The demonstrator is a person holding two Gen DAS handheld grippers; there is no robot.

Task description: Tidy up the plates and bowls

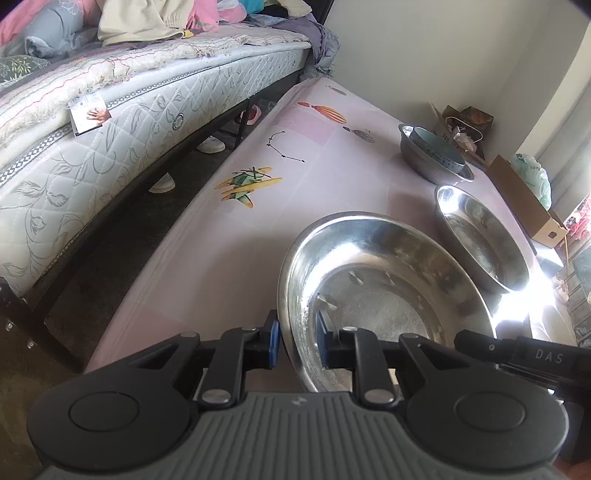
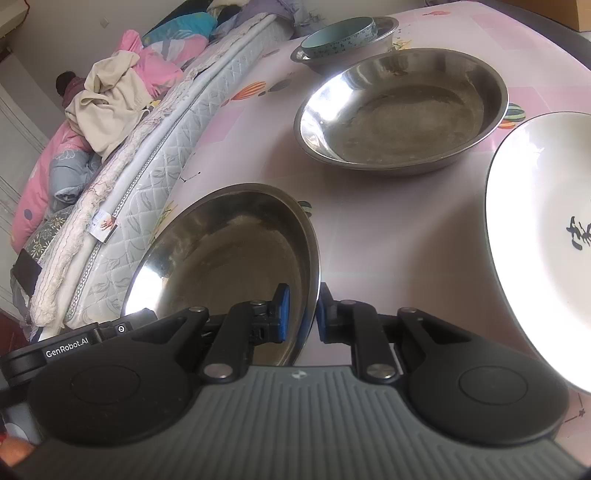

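Both grippers, left gripper (image 1: 297, 341) and right gripper (image 2: 303, 314), pinch the near steel dish's (image 2: 229, 254) thin rim: stiff, light, slippery.

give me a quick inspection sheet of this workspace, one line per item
surface: table under a pink printed cloth
job's things: near steel bowl held at both sides; second steel bowl empty; far steel bowl holds a blue bowl; white plate at the right
clutter: cardboard box and bags by the wall
grippers: left gripper and right gripper each clamp the near bowl's rim
cables: nothing seen
surroundings: bed with heaped bedding beside the table, shoes beneath it
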